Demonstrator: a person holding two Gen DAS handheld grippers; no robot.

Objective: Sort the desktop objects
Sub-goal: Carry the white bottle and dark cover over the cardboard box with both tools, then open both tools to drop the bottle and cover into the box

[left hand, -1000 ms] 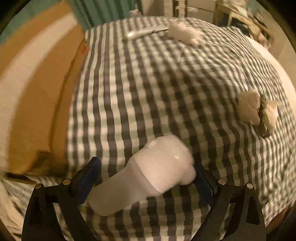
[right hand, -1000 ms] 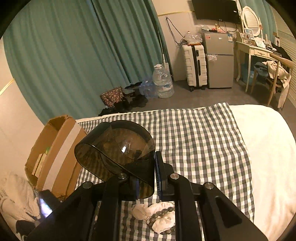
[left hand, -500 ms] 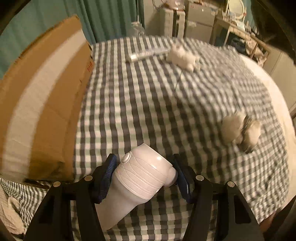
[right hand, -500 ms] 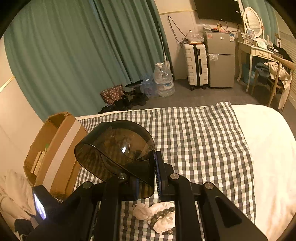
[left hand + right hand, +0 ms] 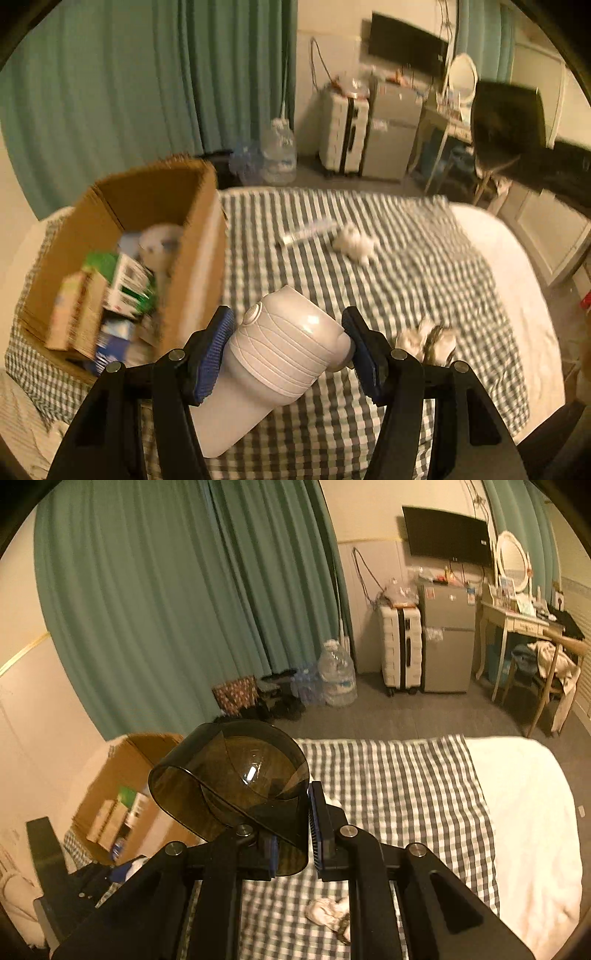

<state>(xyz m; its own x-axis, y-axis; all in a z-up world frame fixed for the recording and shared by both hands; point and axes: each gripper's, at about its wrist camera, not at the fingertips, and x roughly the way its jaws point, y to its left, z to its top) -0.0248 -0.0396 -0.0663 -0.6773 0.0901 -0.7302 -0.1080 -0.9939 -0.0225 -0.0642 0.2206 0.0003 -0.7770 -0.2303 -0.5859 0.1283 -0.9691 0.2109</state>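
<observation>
The white ribbed plastic handheld device [image 5: 280,354] sits low in the centre of the left wrist view, clenched between the blue pads of the left tool [image 5: 288,347]. A second ago those jaws stood wide around it on the checked cloth; they have closed onto it and it now hangs clear above the grey-and-white checked blanket [image 5: 369,280] on the bed. The open brown cardboard box [image 5: 192,236], then only a side wall, now shows its filled inside at mid left. The right tool [image 5: 309,830] grips the wall of one smoky translucent plastic holder [image 5: 236,775], as before. On the blanket lie one white tube [image 5: 310,230], one fluffy white toy [image 5: 354,243] and one white cloth bundle with beads [image 5: 428,339].
</observation>
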